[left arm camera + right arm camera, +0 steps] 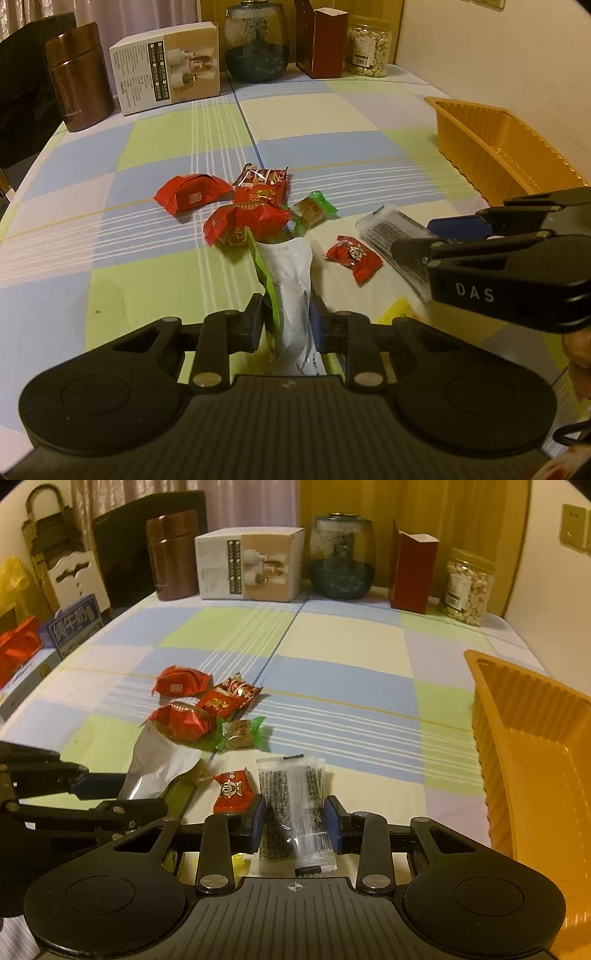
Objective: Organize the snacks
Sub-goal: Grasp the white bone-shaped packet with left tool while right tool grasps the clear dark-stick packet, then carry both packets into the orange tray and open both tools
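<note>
Pinching a silver pouch [295,291] with my left gripper [288,325], I have its pads pressed on the pouch's near end. My right gripper [294,825] is clamped on a clear packet [291,805] of dark contents, which lies on the checked cloth [343,642]. Loose snacks still on the cloth: four red packets, one [232,791] just left of the clear packet and three [183,681] farther left in a cluster, plus one green-ended candy [240,733]. One orange tray [532,746] stands empty at the right. At the far edge stand one nut jar [467,587] and two boxes [251,563].
</note>
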Available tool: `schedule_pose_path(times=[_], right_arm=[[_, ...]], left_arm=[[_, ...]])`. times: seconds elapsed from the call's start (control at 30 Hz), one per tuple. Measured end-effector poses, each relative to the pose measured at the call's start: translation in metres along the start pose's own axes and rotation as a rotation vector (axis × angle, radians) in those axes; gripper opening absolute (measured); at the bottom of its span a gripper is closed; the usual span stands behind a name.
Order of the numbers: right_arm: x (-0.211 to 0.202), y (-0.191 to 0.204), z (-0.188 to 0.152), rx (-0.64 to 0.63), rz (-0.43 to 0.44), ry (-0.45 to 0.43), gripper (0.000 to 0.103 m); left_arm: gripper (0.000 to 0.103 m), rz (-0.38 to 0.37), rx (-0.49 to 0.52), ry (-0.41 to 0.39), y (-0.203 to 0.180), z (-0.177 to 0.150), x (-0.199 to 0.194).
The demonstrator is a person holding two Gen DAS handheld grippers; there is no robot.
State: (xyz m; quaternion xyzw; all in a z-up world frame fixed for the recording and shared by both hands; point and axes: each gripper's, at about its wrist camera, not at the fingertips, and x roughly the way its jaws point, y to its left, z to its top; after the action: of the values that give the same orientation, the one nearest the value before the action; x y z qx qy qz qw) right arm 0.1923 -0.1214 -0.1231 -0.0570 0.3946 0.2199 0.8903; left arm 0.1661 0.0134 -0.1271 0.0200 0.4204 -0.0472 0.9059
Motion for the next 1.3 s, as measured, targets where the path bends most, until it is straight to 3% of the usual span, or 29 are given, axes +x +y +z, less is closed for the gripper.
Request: schedule_pose_path(times=[0.43, 0.7, 0.97, 1.3], right_arm=[[-0.053, 0.002, -0.01, 0.081, -0.026, -0.054, 0.034], [-0.105, -0.008, -0.008, 0.155, -0.057, -0.126, 0.034], [-0.16, -0.062, -0.004, 0.26, -0.165, -0.182, 0.034], [-0.182, -0.152, -0.027, 0.374, -0.27, -0.195, 0.034]], left_arm=[[0.023, -0.014, 0.015, -0.045, -0.014, -0.001, -0.043], [0.023, -0.065, 0.028, -0.095, -0.033, 0.013, -0.074], [0.023, -0.178, 0.069, -0.139, -0.083, 0.042, -0.086], [0.023, -0.315, 0.122, -0.132, -0.163, 0.077, -0.058]])
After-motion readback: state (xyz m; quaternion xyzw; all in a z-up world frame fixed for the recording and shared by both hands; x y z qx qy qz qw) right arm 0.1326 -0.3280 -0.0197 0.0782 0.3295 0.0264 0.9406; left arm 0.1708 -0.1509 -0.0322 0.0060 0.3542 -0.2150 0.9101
